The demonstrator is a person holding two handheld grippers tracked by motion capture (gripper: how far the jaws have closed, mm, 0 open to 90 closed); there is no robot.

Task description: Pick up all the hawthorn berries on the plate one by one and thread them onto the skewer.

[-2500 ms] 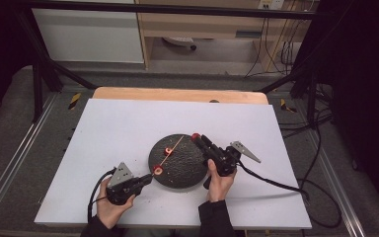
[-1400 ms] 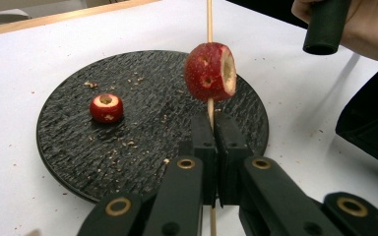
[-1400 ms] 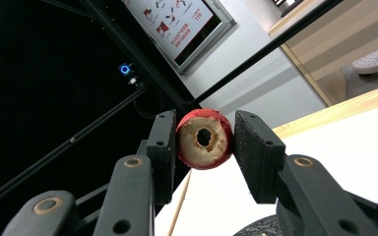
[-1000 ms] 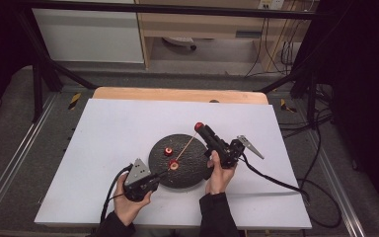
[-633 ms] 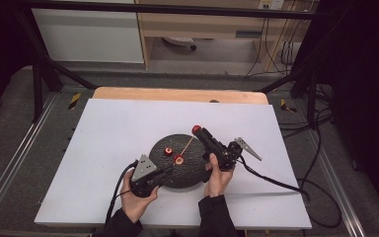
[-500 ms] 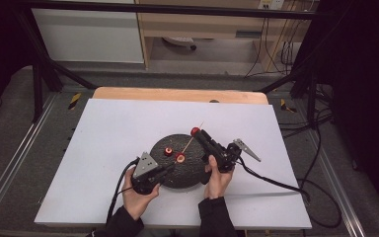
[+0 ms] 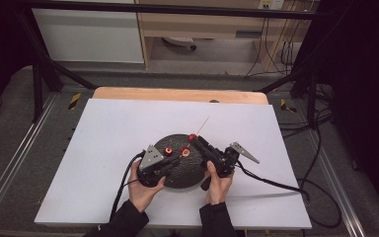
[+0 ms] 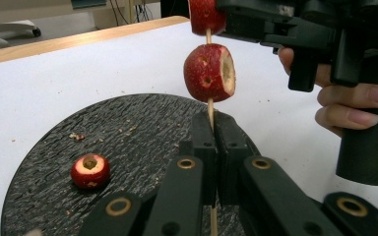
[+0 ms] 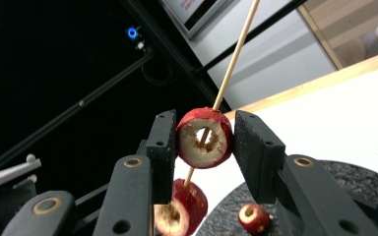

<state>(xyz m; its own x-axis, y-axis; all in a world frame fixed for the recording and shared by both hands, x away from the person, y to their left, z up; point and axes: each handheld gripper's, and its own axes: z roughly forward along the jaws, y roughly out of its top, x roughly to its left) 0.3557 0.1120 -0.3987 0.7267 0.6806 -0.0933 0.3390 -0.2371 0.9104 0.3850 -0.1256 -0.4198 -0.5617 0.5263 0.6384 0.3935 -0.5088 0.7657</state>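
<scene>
Threading cored hawthorn fruit onto a thin wooden skewer (image 8: 210, 110), over a round black slate plate (image 8: 49, 147). Left gripper (image 8: 215, 147) clamping the skewer's lower end, jaws pressed shut on it, stick rising straight up from between them. Right gripper (image 9: 204, 140) squeezing a cored fruit ring (image 9: 204, 137) between its two pads, jaws closed on the fruit, skewer passing through its hollow core. Second fruit piece (image 8: 210, 73) already sitting on the stick, just above the left jaws and below the right ones. One loose piece (image 8: 90, 170) lying on the plate, off to the left jaws' left.

Risks, judging from here: pushing the ring down off-axis and bending or snapping the thin stick; squeezing too hard and splitting the soft ring; skewer slipping or twisting in the left jaws under the downward push; tilting and letting the threaded piece slide.
</scene>
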